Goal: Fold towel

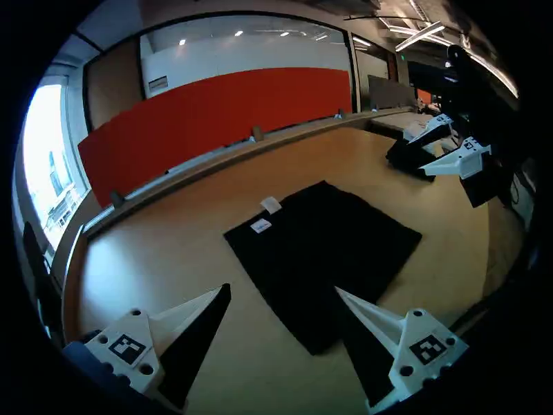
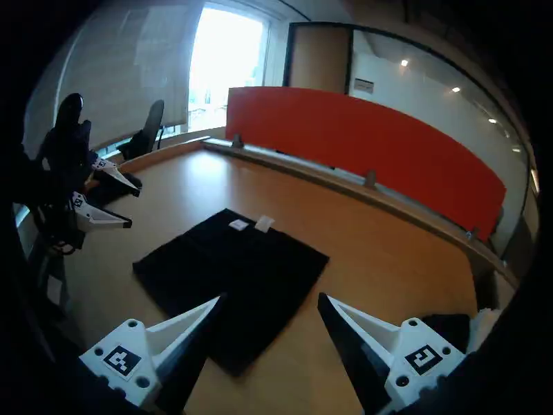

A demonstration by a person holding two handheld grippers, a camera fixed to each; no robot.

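Nearest in the left gripper view, the left gripper [image 1: 281, 290] is seen with its two white fingers spread wide apart and nothing held between them, poised above the near part of the wooden table [image 1: 173, 256]. Just beyond the fingertips a black towel [image 1: 325, 252] is laid flat on the table top, turned at an angle to the table's edge. Two small white tags [image 1: 272, 205] are seen at its far corner. In the right gripper view the right gripper [image 2: 271, 299] is likewise found with its jaws apart and empty, and the towel's near corner is framed between the fingertips. The cloth is so dark that it cannot be told for certain whether one layer or several are lying there, though a faint crease seems to run across it in the right gripper view. Farther off, each gripper is seen from the other's camera, held at the side of the table and well apart from the towel, its fingers open and a dark-clad person behind it. Along the far edge of the table a long red partition [image 1: 221, 117] is set, and glass walling is seen behind it. A bright window [image 2: 228, 62] is seen farthest back, with an office chair [image 2: 148, 135] in front of it.
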